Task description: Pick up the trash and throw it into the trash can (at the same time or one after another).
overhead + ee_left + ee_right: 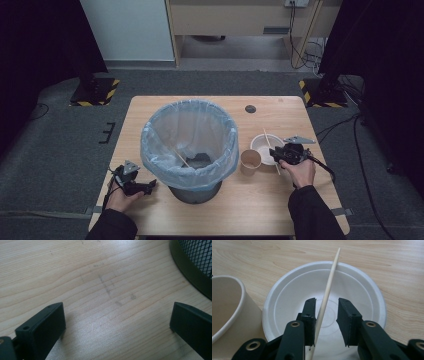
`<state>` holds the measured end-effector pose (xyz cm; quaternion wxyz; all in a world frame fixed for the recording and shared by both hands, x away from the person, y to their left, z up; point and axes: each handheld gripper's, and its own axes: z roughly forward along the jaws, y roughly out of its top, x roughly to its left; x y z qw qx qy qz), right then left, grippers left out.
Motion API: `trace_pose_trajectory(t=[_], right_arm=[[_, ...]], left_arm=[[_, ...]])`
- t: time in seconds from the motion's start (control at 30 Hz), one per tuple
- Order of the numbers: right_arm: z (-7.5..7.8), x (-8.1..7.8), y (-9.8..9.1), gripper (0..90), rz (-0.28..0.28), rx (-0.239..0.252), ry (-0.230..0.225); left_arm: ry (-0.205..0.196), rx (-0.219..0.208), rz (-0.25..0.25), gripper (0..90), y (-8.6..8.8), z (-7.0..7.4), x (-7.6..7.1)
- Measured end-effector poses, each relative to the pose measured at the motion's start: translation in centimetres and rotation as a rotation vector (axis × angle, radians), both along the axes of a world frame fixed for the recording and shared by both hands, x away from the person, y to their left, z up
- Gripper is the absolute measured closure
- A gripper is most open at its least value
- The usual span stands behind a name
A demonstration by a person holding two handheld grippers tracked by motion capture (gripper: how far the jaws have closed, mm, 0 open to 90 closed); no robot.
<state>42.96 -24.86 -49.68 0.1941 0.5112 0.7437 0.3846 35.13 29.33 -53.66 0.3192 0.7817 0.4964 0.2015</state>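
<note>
the wooden stick (327,293) lies slanted across the white bowl (294,287), its far tip reaching past the bowl's far rim and its near end running down under the right tool (325,315). seen along that tool's own view, the stick passes between the two black jaws, right against the inner face of the left-hand jaw; a clear gap is left between the stick and the other jaw. the jaws stand partly open, narrowed around the stick but not pinching it from both sides. in the high view the stick (270,150) crosses the bowl (261,145) from its far edge to the near right, where the right tool (280,154) sits over the bowl's right rim with the person's hand (299,172) behind it.

just left of the bowl stands a brown paper cup (250,161), upright and open, touching or nearly touching the bowl's rim; in the right gripper view its pale rim (229,307) sits at the left edge.

further left on the bench (260,205) stands a mesh bin (192,192) lined with a pale blue bag (165,165), with another stick (179,157) and some dark scraps inside.

at the near left of the bench, the left tool (149,187) rests low, pointing towards the bin's base. its jaws stand wide apart with only bare wood (110,290) between them, and the bin's dark foot (192,275) is off to one side.
</note>
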Motion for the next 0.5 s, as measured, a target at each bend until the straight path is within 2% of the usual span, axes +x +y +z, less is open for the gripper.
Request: trace_pose_trajectory(t=[0.33,0.5], right_arm=[[-0.08,0.01,-0.01,81.5,-0.003,-0.003,0.025],[0.12,-0.01,-0.12,85.3,-0.006,0.014,0.031]], left_arm=[[0.0,0.0,0.0,0.0,0.0,0.0,0.0],[0.0,0.0,0.0,0.0,0.0,0.0,0.0]])
